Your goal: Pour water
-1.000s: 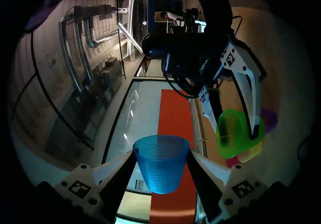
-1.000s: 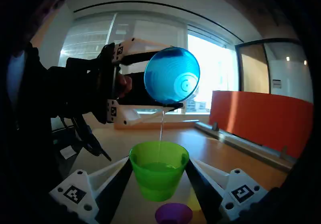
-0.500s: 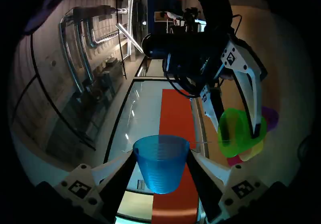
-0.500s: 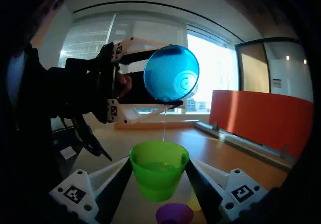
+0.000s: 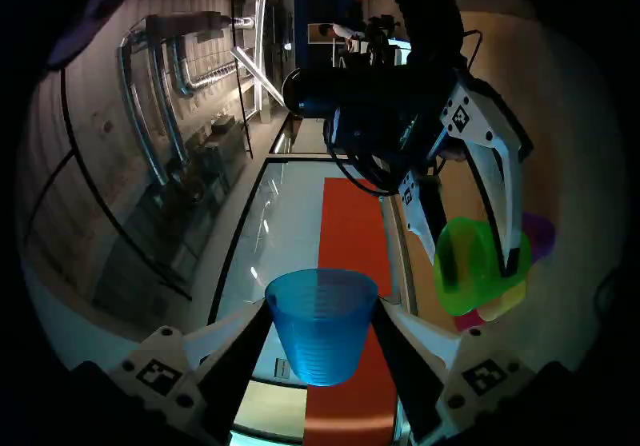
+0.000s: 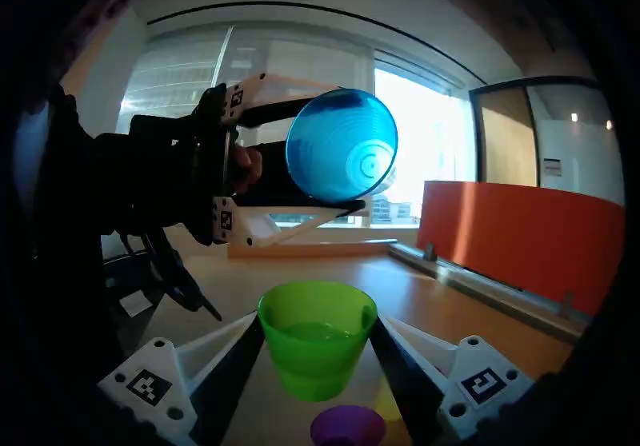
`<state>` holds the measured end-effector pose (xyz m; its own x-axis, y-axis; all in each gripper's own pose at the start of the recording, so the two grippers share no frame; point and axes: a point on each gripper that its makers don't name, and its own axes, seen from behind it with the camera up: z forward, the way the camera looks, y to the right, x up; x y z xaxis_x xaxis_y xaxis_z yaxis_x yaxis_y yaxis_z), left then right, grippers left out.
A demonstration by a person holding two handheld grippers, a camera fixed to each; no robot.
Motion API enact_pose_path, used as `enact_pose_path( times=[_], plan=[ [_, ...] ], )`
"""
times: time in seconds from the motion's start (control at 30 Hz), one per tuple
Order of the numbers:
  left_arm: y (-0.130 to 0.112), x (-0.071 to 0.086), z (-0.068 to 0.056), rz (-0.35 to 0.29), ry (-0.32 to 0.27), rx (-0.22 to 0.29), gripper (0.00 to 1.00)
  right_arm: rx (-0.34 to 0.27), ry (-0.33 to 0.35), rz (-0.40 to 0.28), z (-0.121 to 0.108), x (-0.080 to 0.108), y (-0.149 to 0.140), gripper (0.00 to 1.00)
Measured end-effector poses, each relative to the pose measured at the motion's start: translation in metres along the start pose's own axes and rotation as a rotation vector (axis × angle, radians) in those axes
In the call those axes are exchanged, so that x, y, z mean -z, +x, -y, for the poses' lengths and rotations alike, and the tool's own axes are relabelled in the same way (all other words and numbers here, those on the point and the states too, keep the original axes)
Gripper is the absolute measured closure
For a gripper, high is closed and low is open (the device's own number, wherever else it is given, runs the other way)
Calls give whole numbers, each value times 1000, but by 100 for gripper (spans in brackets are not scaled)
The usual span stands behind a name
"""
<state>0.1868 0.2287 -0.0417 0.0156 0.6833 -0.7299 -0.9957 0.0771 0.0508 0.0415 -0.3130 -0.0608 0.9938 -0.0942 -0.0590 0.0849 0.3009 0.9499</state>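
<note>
Left gripper [image 5: 322, 326] clamps tipped blue cup [image 6: 342, 156] above water-filled green cup [image 6: 317, 336], held by right gripper [image 6: 317, 342].

Tipped cup [image 6: 342, 156] over upright cup [image 6: 318, 362] w/ water [image 6: 320, 332]

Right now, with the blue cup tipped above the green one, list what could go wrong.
1. The blue cup, held on its side by the left gripper, may drip. If it drifts off the green cup, drops would likely hit the table.
2. The green cup holds water and is pinched by the right gripper. A tilt or slack grip could spill it near the purple cup.
</note>
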Motion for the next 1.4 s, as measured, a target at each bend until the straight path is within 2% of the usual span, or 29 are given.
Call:
enact_pose_path(
  times=[0.27, 0.7, 1.07, 1.27, 1.4],
  plan=[
    [0, 0, 0, 0, 1, 3, 15, 2, -2, 0, -1, 1, 0, 10],
    [-4, -1, 0, 13, 6, 70, 15, 6, -7, 4, -2, 1, 1, 10],
    [-8, 0, -3, 22, 6, 90, 15, 11, -9, 5, -3, 1, 2, 10],
    [-14, 0, -4, 42, 14, 147, 15, 13, -10, 6, -4, 2, 2, 10],
    [-21, 0, -3, 59, 24, 217, 15, 14, -14, 6, -4, 3, 2, 10]
  ],
)
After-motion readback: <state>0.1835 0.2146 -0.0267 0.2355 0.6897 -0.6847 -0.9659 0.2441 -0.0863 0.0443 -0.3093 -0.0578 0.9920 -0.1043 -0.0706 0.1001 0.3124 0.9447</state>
